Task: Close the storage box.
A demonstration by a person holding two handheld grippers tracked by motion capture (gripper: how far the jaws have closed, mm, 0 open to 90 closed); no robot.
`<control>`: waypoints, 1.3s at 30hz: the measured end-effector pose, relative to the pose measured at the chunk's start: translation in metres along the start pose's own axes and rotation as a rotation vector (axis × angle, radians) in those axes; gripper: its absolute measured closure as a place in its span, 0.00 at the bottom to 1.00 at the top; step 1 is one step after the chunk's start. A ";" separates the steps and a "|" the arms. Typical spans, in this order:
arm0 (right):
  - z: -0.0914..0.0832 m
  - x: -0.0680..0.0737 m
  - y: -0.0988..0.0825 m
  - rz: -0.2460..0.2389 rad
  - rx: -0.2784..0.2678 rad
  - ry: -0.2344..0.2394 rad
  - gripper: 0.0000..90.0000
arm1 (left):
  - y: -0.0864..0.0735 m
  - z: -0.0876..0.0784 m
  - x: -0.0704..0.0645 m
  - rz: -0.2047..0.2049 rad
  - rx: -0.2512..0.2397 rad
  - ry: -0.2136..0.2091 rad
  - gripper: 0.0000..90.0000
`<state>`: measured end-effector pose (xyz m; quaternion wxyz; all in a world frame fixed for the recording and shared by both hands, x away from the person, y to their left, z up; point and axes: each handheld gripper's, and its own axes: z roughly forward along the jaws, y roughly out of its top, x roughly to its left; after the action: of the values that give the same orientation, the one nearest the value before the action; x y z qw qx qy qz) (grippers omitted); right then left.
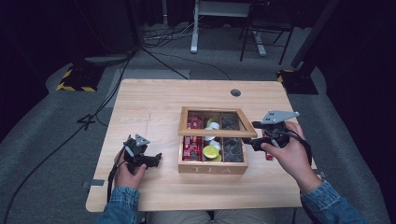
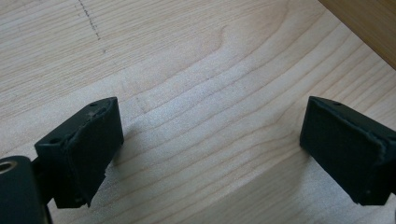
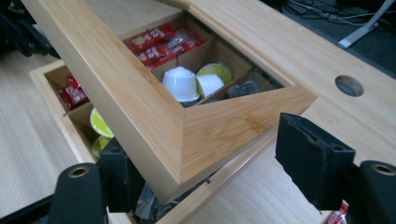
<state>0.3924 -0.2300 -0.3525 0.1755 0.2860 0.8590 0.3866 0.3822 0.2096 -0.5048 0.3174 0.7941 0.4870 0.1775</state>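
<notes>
A wooden tea box point(image 1: 212, 168) stands right of the table's middle, with its glass-paned lid point(image 1: 217, 133) part raised and tilted. Inside lie red packets point(image 1: 193, 144), white and yellow-green capsules point(image 1: 211, 151) and dark packets point(image 1: 232, 147). My right gripper point(image 1: 256, 140) is at the lid's front right corner. In the right gripper view the lid point(image 3: 154, 121) has its corner between the open jaws of the right gripper point(image 3: 212, 154), with one jaw underneath it. My left gripper point(image 1: 154, 161) rests low over bare table left of the box, and the left gripper point(image 2: 210, 135) is open and holds nothing.
One red packet point(image 1: 269, 154) lies on the table right of the box, under my right hand. A round cable hole point(image 1: 236, 92) sits near the far edge. Beyond the table point(image 1: 149, 102) are floor cables and stand legs.
</notes>
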 end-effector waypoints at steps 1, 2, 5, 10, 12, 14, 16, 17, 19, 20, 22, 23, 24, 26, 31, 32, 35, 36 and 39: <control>0.001 0.001 -0.002 -0.004 0.008 0.002 0.32 | 0.000 0.000 0.000 0.000 0.000 0.000 0.07; 0.002 0.002 -0.003 -0.007 0.012 0.004 0.32 | 0.000 0.000 0.000 0.000 0.000 0.000 0.07; 0.004 0.005 -0.008 -0.017 0.027 0.009 0.30 | 0.000 0.000 0.000 0.000 0.000 0.000 0.07; 0.006 0.009 -0.013 -0.023 0.043 0.013 0.29 | 0.000 0.000 0.000 0.000 0.001 0.000 0.07; 0.006 0.010 -0.015 -0.020 0.047 0.015 0.28 | 0.000 0.000 0.000 0.000 0.000 0.000 0.07; 0.007 0.011 -0.018 -0.025 0.056 0.016 0.28 | 0.000 0.000 0.000 0.000 0.001 0.000 0.07; 0.007 0.012 -0.020 -0.023 0.063 0.021 0.28 | 0.000 0.000 0.000 -0.001 0.000 0.000 0.07; 0.007 0.012 -0.021 -0.021 0.066 0.023 0.28 | 0.000 0.000 0.000 0.000 0.000 0.000 0.07; 0.008 0.013 -0.022 -0.021 0.069 0.026 0.28 | 0.000 0.000 0.000 0.000 0.000 0.000 0.07; 0.009 0.013 -0.023 -0.019 0.072 0.029 0.28 | 0.000 0.000 0.000 0.000 0.000 0.000 0.07; 0.010 0.014 -0.025 -0.016 0.076 0.032 0.28 | 0.000 0.000 0.000 0.000 0.000 0.000 0.07; 0.010 0.014 -0.026 -0.016 0.078 0.032 0.28 | 0.000 0.000 0.000 0.000 0.000 0.000 0.07; 0.011 0.015 -0.027 -0.015 0.081 0.034 0.28 | 0.000 0.000 0.000 0.000 0.000 0.000 0.07; 0.012 0.015 -0.029 -0.011 0.084 0.039 0.29 | 0.000 0.000 0.000 0.000 0.000 0.000 0.07; 0.015 0.017 -0.035 -0.004 0.102 0.052 0.29 | 0.000 0.000 0.000 0.000 0.000 0.000 0.07; 0.016 0.018 -0.036 -0.002 0.107 0.056 0.29 | 0.000 0.000 0.000 0.000 0.000 0.000 0.07; 0.018 0.019 -0.039 0.002 0.122 0.069 0.28 | 0.000 0.000 0.000 0.000 0.000 0.001 0.07; 0.018 0.019 -0.040 0.000 0.127 0.074 0.28 | 0.000 0.000 0.000 0.001 0.000 0.000 0.07; 0.021 0.020 -0.044 0.007 0.150 0.094 0.30 | 0.000 0.000 0.000 0.001 0.000 0.000 0.07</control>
<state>0.3725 -0.2291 -0.4010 0.1121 0.2828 0.8918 0.3348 0.3826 0.2094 -0.5048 0.3172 0.7943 0.4867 0.1777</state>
